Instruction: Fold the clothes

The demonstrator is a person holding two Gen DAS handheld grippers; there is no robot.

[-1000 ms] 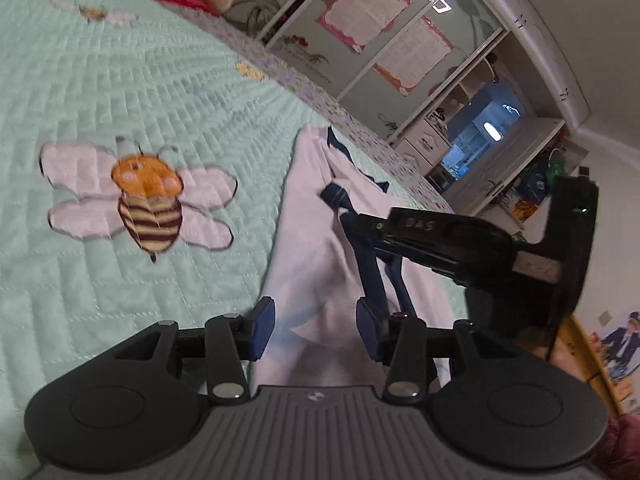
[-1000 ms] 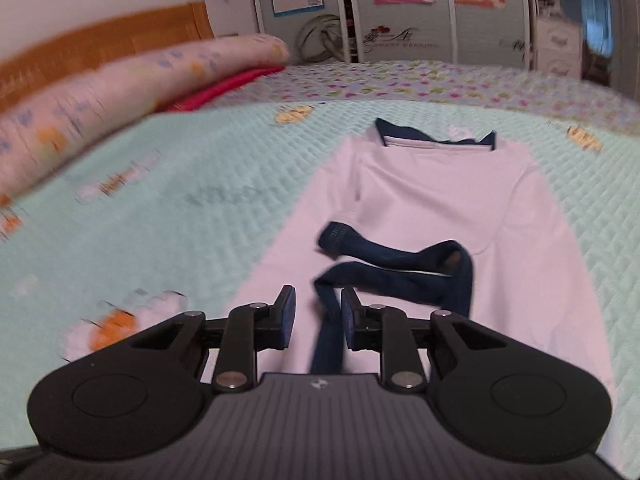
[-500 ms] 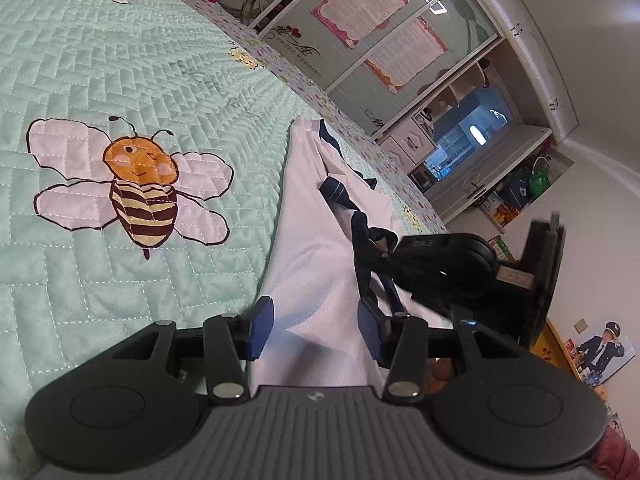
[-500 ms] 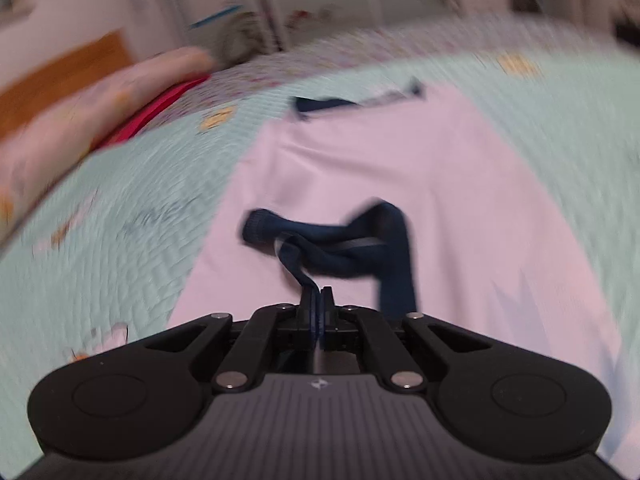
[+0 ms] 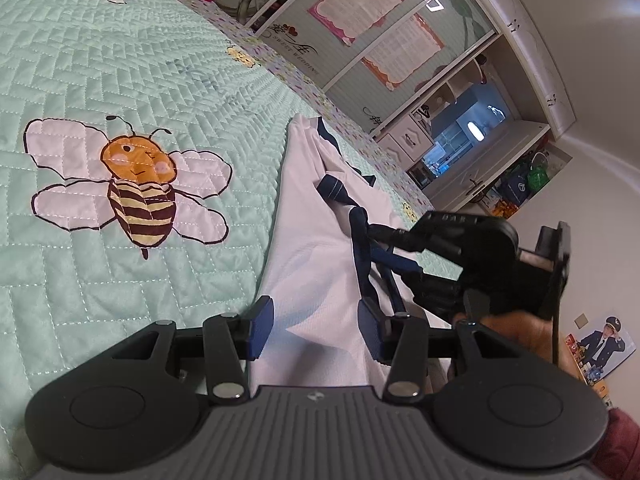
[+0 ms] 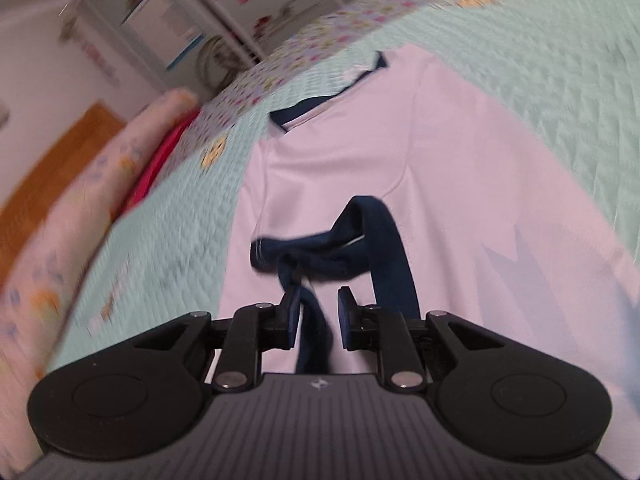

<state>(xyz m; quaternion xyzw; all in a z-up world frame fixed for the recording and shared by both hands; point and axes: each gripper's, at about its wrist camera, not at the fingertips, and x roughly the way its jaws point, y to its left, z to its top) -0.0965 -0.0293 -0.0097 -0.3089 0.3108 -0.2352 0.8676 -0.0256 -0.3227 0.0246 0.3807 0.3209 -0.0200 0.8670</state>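
A white shirt [image 6: 460, 184] with navy trim lies flat on the mint quilted bedspread [image 5: 100, 60], collar toward the far edge. The right gripper [image 6: 318, 306], jaws just reopened, straddles a navy strap [image 6: 316, 332] without pressing it. The left gripper [image 5: 316, 326] stands open over the shirt's near hem. A wardrobe [image 5: 360, 40] stands beyond.

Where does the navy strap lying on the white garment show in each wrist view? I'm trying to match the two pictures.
Left wrist view: navy strap right of centre, at the right gripper tip.
Right wrist view: navy strap lower centre, a strand running between the open pads.
Shared landmark: the white garment's navy collar.
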